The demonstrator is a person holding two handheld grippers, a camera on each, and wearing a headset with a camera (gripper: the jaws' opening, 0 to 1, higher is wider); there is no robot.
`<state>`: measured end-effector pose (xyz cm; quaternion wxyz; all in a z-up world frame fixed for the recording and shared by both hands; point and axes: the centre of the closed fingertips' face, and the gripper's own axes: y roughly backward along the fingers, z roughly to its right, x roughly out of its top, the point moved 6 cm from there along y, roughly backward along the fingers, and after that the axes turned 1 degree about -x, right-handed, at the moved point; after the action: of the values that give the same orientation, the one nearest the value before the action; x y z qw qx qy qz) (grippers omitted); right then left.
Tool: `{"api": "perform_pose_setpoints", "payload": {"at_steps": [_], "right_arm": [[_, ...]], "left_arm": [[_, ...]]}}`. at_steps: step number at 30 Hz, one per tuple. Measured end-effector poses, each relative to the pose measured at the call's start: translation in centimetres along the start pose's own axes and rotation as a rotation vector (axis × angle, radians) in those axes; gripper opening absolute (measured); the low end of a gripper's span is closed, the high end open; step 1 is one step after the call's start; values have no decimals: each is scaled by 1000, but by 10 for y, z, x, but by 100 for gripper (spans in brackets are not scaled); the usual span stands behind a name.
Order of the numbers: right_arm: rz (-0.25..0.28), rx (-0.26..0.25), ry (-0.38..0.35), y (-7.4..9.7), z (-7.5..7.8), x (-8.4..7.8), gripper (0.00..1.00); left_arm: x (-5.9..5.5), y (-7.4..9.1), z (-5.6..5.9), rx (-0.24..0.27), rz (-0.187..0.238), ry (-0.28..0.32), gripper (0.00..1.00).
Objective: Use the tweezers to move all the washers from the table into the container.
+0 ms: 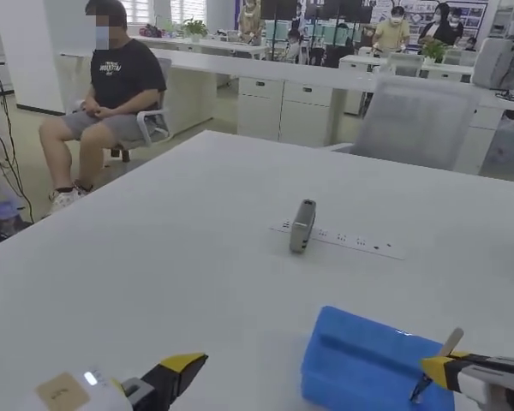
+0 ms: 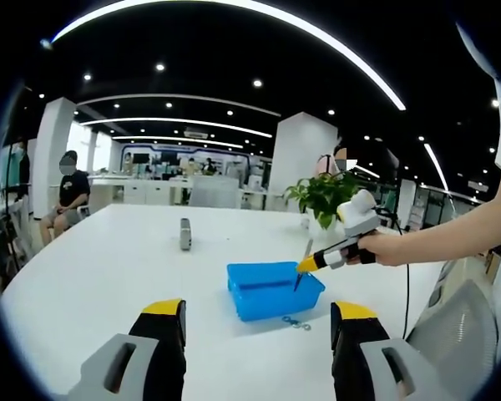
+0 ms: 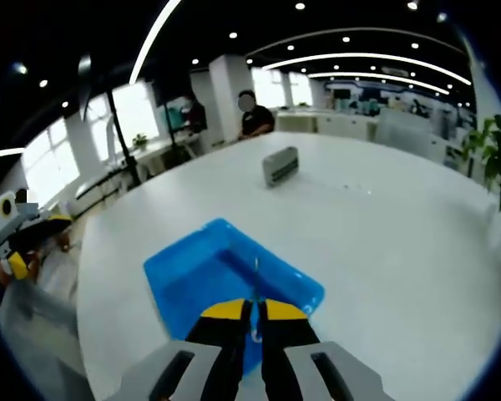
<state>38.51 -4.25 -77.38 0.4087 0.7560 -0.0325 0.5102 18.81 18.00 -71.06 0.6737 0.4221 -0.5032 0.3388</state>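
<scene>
Some small metal washers [image 2: 296, 322] lie just beside the blue plastic container [image 3: 196, 276], above which the right gripper [image 3: 252, 311] clamps thin metal tweezers [image 3: 255, 280], while the left gripper [image 2: 259, 311] holds its jaws apart.

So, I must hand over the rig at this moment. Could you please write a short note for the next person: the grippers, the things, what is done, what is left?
Left gripper: open, holding nothing, low over the white table.
Right gripper: fingers shut on the thin metal tweezers, whose tips point down into the blue rectangular plastic container.
Small metal washers: a few lie on the table just outside the container's wall.
Done: I cannot tell whether any washer is in the container or between the tweezer tips.
Left: move the washers on the table into the container.
</scene>
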Motion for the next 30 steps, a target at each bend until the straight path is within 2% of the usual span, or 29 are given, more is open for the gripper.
{"api": "perform_pose_setpoints", "payload": {"at_steps": [10, 14, 18, 23, 30], "right_arm": [[6, 16, -14, 3, 1, -1, 3], [29, 19, -18, 9, -1, 3, 3], [61, 37, -10, 22, -14, 14, 3], [109, 71, -4, 41, -38, 23, 3], [118, 122, -7, 53, -66, 21, 3]], "left_arm": [[0, 0, -1, 6, 1, 3, 70], [-1, 0, -1, 5, -5, 0, 70], [-2, 0, -1, 1, -10, -1, 69], [-2, 0, 0, -5, -11, -1, 69], [-2, -1, 0, -12, -14, -2, 68]]}}
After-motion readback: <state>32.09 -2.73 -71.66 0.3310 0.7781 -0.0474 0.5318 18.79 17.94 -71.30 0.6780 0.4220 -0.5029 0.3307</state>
